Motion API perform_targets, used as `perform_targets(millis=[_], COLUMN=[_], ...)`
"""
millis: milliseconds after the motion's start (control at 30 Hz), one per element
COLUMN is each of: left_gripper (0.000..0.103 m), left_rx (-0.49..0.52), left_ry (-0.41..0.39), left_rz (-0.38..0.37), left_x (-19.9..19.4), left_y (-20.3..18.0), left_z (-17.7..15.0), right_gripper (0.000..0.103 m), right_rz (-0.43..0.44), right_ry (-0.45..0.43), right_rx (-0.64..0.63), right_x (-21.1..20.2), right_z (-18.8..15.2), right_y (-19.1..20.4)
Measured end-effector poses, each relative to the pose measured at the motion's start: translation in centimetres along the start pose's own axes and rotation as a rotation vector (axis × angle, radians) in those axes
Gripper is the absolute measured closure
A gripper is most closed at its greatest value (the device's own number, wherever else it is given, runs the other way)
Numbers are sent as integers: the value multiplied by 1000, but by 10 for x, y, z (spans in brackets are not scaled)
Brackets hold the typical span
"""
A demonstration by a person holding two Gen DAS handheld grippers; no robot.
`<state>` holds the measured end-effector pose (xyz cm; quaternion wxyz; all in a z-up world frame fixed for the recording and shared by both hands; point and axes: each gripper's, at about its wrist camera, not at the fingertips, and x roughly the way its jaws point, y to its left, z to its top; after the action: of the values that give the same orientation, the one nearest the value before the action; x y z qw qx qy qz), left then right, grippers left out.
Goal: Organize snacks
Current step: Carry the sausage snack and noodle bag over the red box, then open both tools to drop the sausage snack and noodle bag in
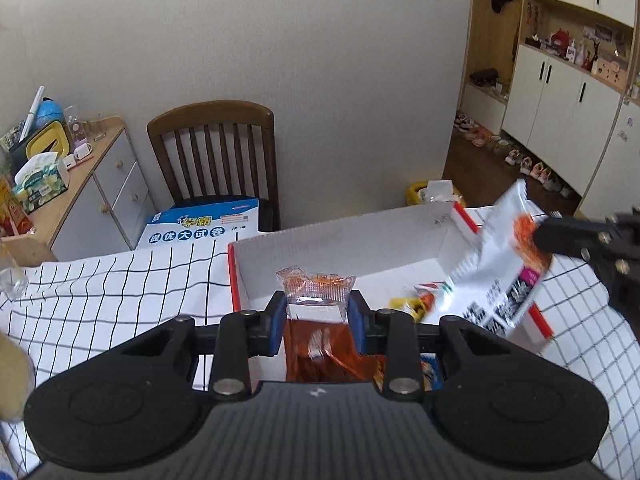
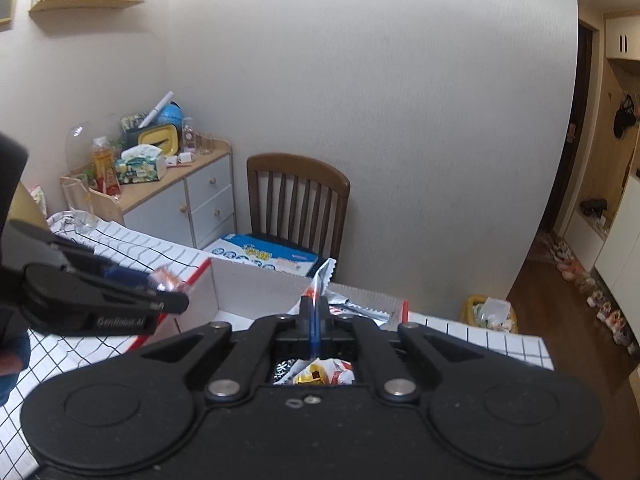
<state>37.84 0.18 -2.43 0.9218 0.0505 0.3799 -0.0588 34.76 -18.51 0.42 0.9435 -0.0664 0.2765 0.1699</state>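
Note:
My left gripper [image 1: 317, 307] is shut on a clear and orange snack packet [image 1: 316, 288] and holds it over the near wall of a white cardboard box with red edges [image 1: 340, 236]. My right gripper [image 2: 317, 312] is shut on the edge of a large silver noodle bag [image 1: 500, 268] that hangs over the box's right side; its top corner shows in the right wrist view [image 2: 325, 276]. A small yellow and orange packet [image 1: 420, 300] lies on the box floor. The left gripper also shows in the right wrist view [image 2: 176, 294], at the left.
The box stands on a table with a white, black-grid cloth [image 1: 120, 288]. A wooden chair [image 1: 216, 152] with a blue booklet [image 1: 200, 226] stands behind it. A cluttered cabinet [image 1: 80, 184] is at the left. A glass [image 2: 80, 204] stands at the table's far left.

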Motion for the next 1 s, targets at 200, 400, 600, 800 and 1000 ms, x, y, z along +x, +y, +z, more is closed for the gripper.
perform_targets(millis=[200, 400, 600, 800, 1000], left_gripper=[71, 71, 71, 71, 69], left_rx=[4, 11, 0, 5, -10], left_ry=[56, 129, 225, 291, 310], left_rz=[3, -8, -22, -25, -25], left_x=[39, 76, 112, 129, 132], left_y=[2, 0, -4, -7, -5], left_z=[9, 10, 13, 5, 1], right_gripper=[103, 103, 103, 95, 88], right_rz=[17, 18, 55, 46, 39], right_ry=[37, 99, 199, 274, 344], right_rx=[25, 30, 77, 117, 165], right_x=[21, 40, 56, 67, 77], right_z=[-5, -15, -33, -47, -57], right_y=[0, 0, -2, -2, -6])
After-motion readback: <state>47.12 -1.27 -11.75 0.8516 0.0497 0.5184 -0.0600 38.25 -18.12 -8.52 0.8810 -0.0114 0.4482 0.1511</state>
